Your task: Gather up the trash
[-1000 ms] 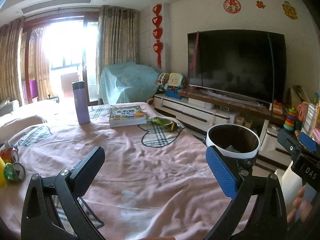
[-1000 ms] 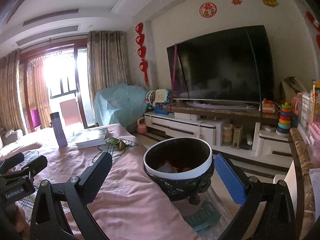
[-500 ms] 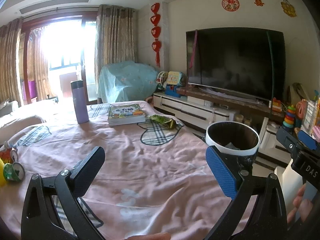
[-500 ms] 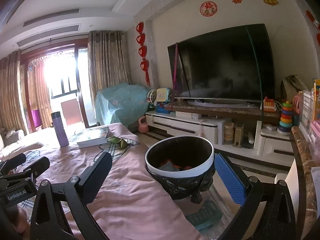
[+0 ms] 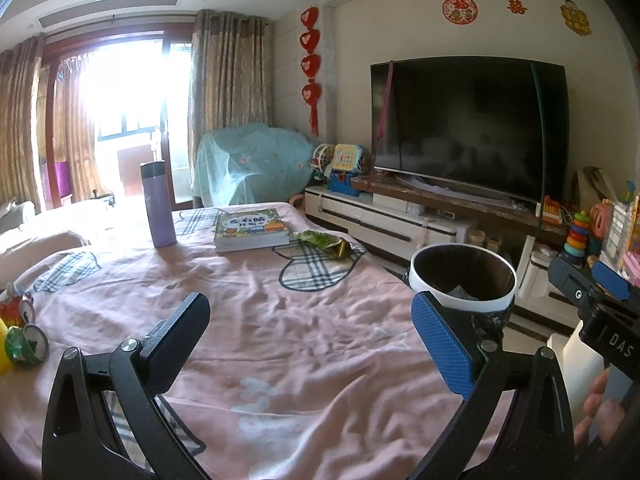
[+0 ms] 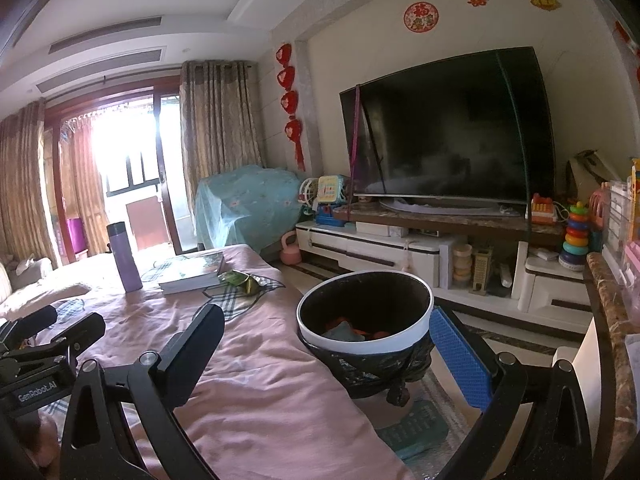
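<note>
The left gripper (image 5: pixel 316 344) is held above a pink tablecloth (image 5: pixel 280 320), its fingers spread wide with nothing between them. The right gripper (image 6: pixel 336 352) is likewise spread and empty, aimed at a white-rimmed trash bin (image 6: pixel 366 340) lined with a black bag just beside the table's edge — crumpled scraps, orange and grey, can be seen inside. A green snack wrapper (image 5: pixel 326 242) is seen lying at the far side of the cloth on a plaid heart patch, just beside a children's book (image 5: pixel 251 229). A purple thermos (image 5: pixel 157 205) is stood upright to the left of the book — well apart from both grippers.
</note>
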